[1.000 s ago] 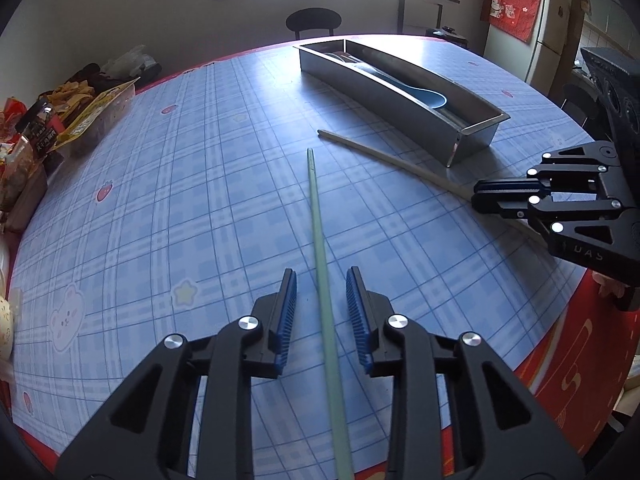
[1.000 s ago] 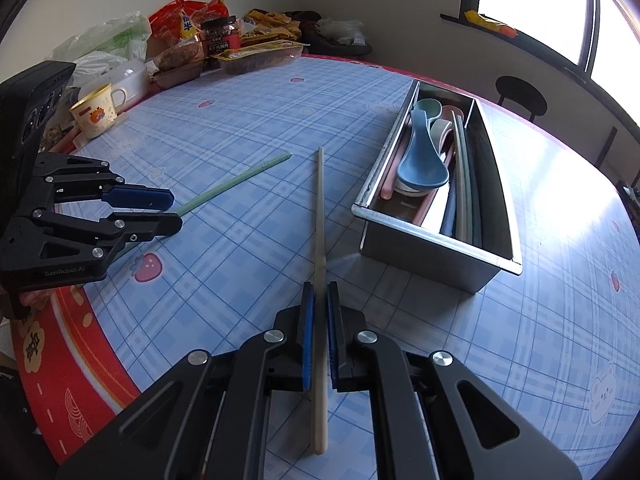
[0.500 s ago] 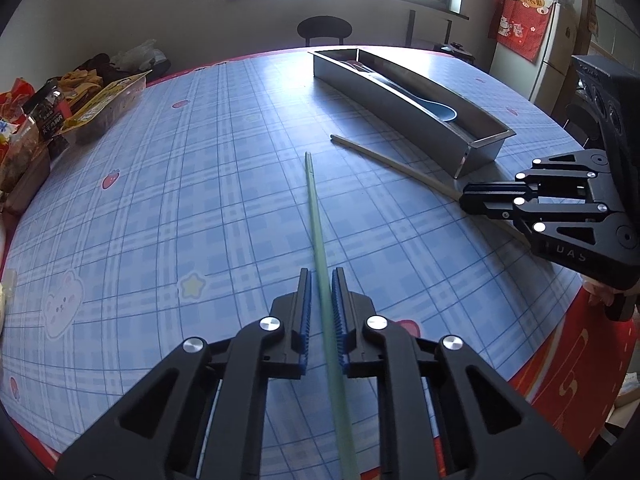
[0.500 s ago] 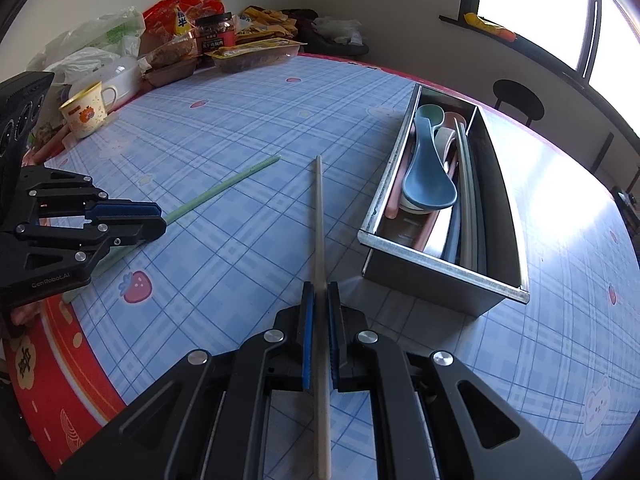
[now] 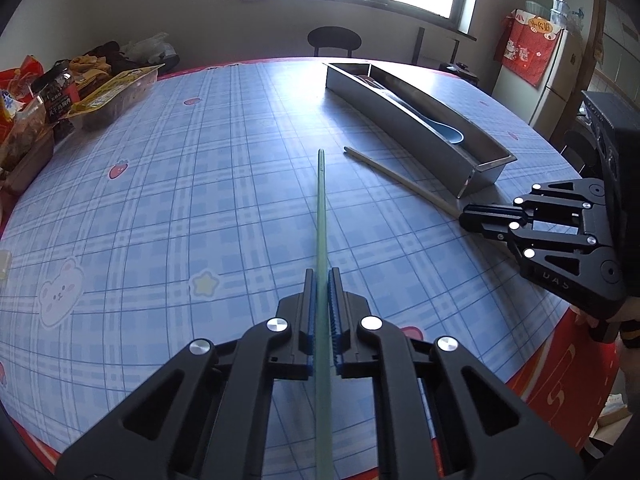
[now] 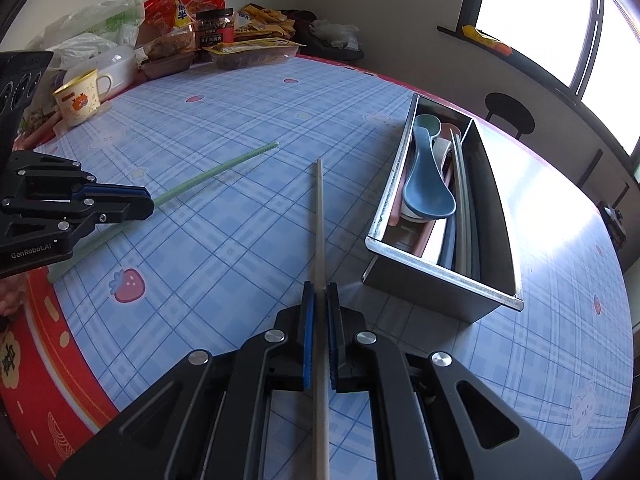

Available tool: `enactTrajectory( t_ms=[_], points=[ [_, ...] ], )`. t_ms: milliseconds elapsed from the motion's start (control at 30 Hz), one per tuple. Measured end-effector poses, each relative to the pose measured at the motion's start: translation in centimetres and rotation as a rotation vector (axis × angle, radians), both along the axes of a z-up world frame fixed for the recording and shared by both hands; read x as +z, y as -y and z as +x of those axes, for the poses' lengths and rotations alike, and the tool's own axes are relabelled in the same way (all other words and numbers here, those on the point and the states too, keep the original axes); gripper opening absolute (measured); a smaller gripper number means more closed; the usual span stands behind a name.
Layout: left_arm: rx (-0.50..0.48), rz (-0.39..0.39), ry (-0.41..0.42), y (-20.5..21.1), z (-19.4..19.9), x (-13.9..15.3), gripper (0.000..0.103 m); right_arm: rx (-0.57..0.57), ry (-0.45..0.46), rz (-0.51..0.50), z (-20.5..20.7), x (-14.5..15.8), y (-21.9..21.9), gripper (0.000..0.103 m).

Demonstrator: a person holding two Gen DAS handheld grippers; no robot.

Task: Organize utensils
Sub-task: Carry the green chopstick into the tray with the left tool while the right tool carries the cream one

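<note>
My left gripper (image 5: 320,276) is shut on a long green chopstick (image 5: 321,208) that points away over the blue checked tablecloth; from the right wrist view this gripper (image 6: 146,204) and the green chopstick (image 6: 224,166) sit at the left. My right gripper (image 6: 319,290) is shut on a beige chopstick (image 6: 318,216), whose tip points toward the far table. In the left wrist view the right gripper (image 5: 466,214) grips the beige chopstick (image 5: 396,174). A long steel tray (image 6: 498,298) to the right holds a blue spoon (image 6: 426,188), other spoons and several chopsticks.
Snack packets and a jar (image 6: 214,32) crowd the far left of the table, with a yellow mug (image 6: 78,98) nearby. A black stool (image 5: 334,40) stands beyond the table under the window. The table's red rim (image 6: 36,344) runs close below both grippers.
The left gripper's jaws have closed from wide apart onto the green chopstick, and its tip now stands off the cloth. The right gripper has kept its grip on the beige chopstick.
</note>
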State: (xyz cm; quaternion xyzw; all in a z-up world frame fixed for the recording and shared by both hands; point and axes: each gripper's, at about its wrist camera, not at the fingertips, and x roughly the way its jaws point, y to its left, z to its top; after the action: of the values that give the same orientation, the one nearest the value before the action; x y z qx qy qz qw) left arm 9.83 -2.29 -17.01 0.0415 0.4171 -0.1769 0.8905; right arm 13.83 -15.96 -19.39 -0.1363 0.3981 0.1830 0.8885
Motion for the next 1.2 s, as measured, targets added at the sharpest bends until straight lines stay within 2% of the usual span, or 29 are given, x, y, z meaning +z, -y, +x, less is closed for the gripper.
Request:
enactTrajectory(
  t_ms=[100, 300, 500, 833, 933, 1067, 1200],
  points=[
    [0.013, -0.019, 0.017, -0.4, -0.1, 0.3, 0.010, -0.019, 0.006, 0.019, 0.0, 0.2, 0.4, 0.006],
    [0.058, -0.098, 0.060, -2.2, -0.4, 1.1, 0.010, 0.017, 0.080, 0.106, -1.4, 1.6, 1.2, 0.006],
    [0.122, -0.165, 0.091, -4.0, -0.7, 1.6, 0.010, 0.014, 0.118, 0.136, -2.0, 2.3, 1.5, 0.006],
    [0.144, -0.149, 0.150, -4.0, -1.6, 2.3, 0.010, -0.043, 0.202, 0.229, -3.0, 3.5, 3.7, 0.006],
    [0.140, -0.172, 0.174, -4.3, -2.1, 2.7, 0.010, -0.062, 0.228, 0.264, -3.3, 3.9, 4.5, 0.006],
    [0.122, -0.200, 0.155, -4.0, -1.7, 3.4, 0.010, -0.079, 0.224, 0.301, -3.1, 4.0, 5.3, 0.006],
    [0.105, -0.261, 0.142, -3.4, -0.9, 5.4, 0.010, -0.114, 0.184, 0.355, -2.5, 4.1, 6.5, 0.006]
  ],
)
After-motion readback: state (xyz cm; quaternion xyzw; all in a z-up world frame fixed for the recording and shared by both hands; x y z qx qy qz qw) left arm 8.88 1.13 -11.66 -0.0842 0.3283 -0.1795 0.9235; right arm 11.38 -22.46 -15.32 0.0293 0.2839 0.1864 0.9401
